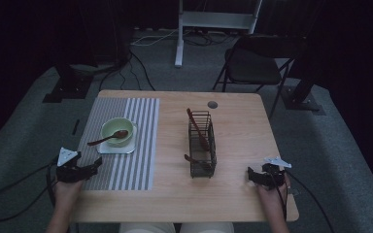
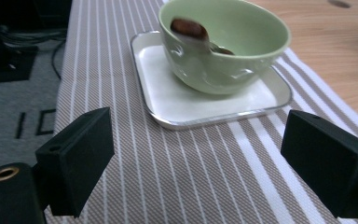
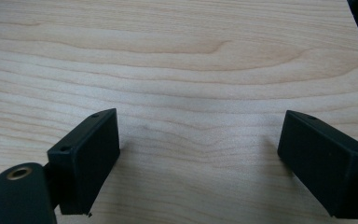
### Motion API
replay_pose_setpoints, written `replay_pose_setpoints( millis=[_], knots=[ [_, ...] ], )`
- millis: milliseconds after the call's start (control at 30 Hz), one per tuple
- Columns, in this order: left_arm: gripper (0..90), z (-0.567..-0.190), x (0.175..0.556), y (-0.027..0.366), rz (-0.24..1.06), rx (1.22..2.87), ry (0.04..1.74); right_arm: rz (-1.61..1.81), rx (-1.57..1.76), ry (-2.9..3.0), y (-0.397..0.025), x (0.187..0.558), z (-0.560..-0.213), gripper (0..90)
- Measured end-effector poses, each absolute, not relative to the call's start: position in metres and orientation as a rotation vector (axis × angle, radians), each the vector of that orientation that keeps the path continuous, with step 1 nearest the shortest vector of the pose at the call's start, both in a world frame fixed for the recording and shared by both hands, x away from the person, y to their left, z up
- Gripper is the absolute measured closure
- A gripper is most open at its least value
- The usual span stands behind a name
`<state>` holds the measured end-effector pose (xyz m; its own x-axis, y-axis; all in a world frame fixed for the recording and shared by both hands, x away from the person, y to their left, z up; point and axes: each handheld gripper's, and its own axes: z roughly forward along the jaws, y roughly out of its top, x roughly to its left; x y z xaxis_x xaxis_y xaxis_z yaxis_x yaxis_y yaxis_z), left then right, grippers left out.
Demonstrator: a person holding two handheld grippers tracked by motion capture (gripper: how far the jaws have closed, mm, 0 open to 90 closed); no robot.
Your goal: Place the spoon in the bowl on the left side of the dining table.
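Your left gripper (image 2: 200, 158) sits nearest, its 2 black jaws spread wide over the striped placemat (image 2: 177, 186), holding nothing. Just ahead of it the green bowl (image 2: 223, 46) stands on a white square plate (image 2: 168, 100), with a brown spoon (image 2: 189, 29) resting inside and leaning over the rim. Your right gripper (image 3: 198, 161) is also spread wide and empty, above bare wooden table (image 3: 182, 60). Between your hands stands a wire basket (image 1: 202, 145) holding brown utensils.

Green bowl (image 2: 223, 42), white tray (image 2: 168, 100), striped mat (image 2: 191, 172).
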<state>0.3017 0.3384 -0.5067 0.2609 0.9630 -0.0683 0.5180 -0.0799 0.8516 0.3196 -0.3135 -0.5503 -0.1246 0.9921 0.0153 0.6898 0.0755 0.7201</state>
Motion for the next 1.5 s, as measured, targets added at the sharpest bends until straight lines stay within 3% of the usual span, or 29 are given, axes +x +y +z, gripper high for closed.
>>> replay_pose_setpoints(
  millis=[1500],
  knots=[
    [9.5, -0.532, 0.217, 0.336, 0.66, 1.729, 1.371, 0.81, 1.661, 1.87, -0.314, 0.32, -0.55, 12.0]
  ],
)
